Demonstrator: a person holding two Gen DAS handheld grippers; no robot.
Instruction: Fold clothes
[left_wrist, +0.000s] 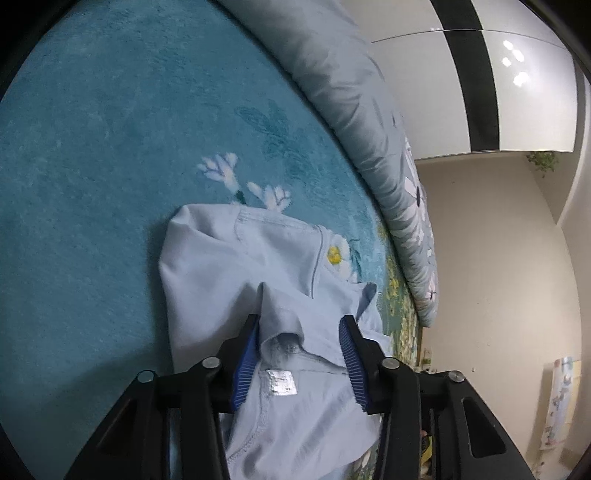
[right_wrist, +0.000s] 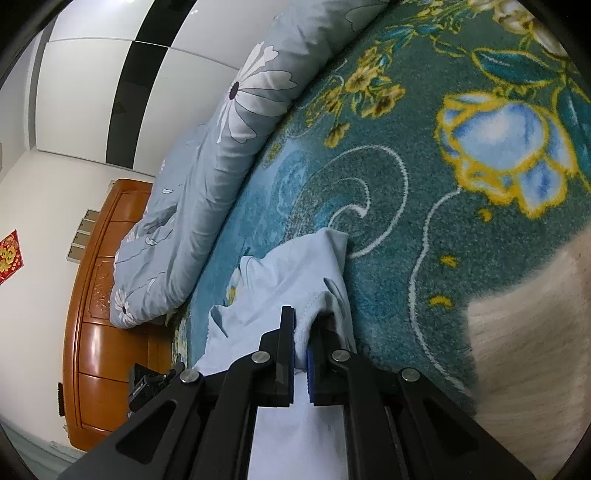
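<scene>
In the left wrist view, the left gripper (left_wrist: 301, 325) stands with its jaws spread wide, the ribbed blue pads (left_wrist: 243, 369) straddling a raised ridge of the pale blue shirt (left_wrist: 229, 266) without pinching it. Just behind the pads, a small silvery label (left_wrist: 281, 383) sits inside the neckline; its print is too blurred to read. The shirt is a soft, smooth knit with stitched seams and an overlocked edge, lying rumpled and partly doubled over on the teal blanket (left_wrist: 92, 147). In the right wrist view, the right gripper (right_wrist: 303, 321) is clamped on a hemmed edge of the same shirt (right_wrist: 295, 266), the cloth bunched between the narrow black fingers (right_wrist: 286, 332). The blanket (right_wrist: 406, 258) is thick and fuzzy, woven with white swirls, yellow sprigs and a large blue flower outlined in yellow. Beyond the shirt lies a rolled grey-blue quilt (right_wrist: 207, 192), smooth cotton-like cloth printed with big white daisies. Farther off stands a glossy orange-brown wooden headboard (right_wrist: 96, 314) with carved panels, and on the white wall a red and gold paper decoration (right_wrist: 9, 256), its characters not legible. Glossy white wardrobe panels (left_wrist: 424, 92) with black stripes close the background.
</scene>
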